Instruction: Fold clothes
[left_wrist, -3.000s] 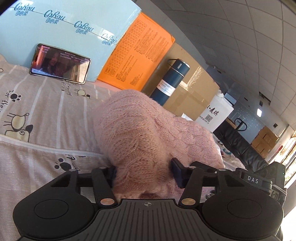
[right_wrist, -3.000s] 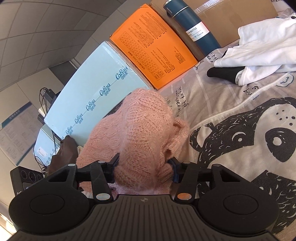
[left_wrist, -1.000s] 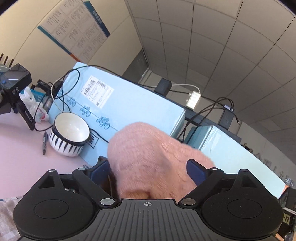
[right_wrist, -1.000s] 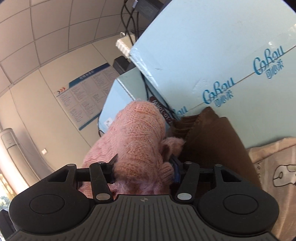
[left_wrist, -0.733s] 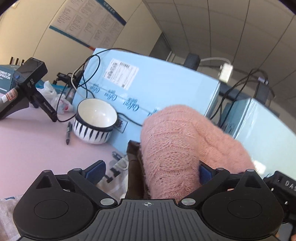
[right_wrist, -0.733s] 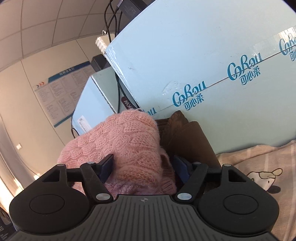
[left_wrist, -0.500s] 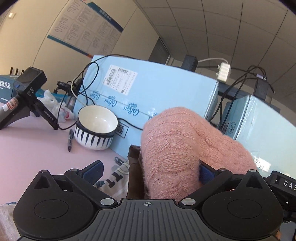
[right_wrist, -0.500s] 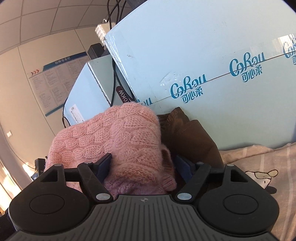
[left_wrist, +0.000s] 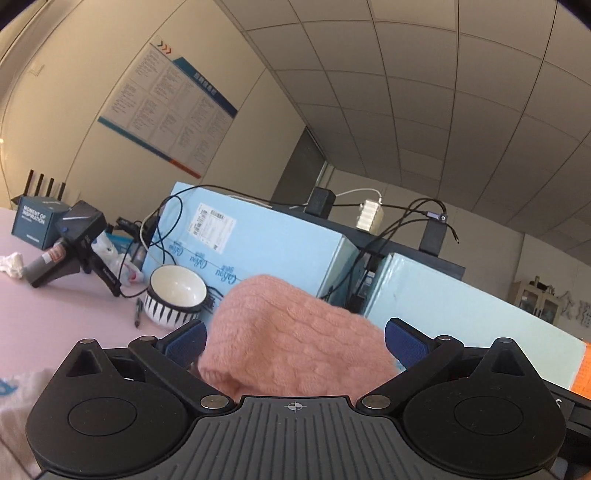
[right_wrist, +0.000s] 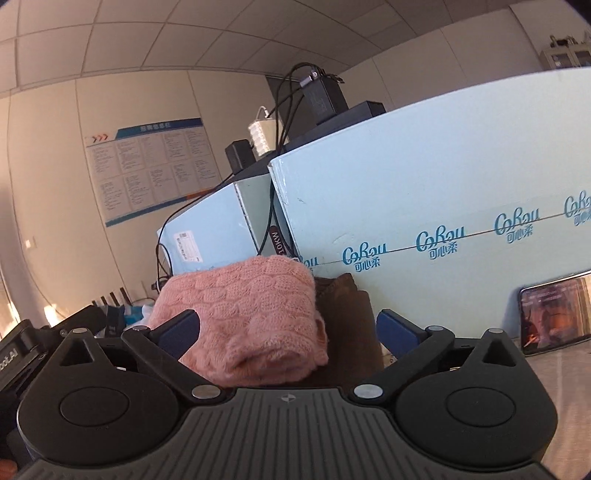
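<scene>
Sweater (left_wrist: 295, 350) in pink cable knit lies folded between the blue pads of both tools, resting on a brown garment (right_wrist: 351, 325) against a pale blue carton (right_wrist: 443, 221). The left tool (left_wrist: 293, 338) stands wide, its pads clear of the knit on both sides. The right tool (right_wrist: 288, 328) is also spread wide, its left pad in front of the wool. A striped bowl (left_wrist: 173, 299) sits on the pink tabletop (left_wrist: 55, 325); a phone (right_wrist: 554, 314) leans on the carton.
</scene>
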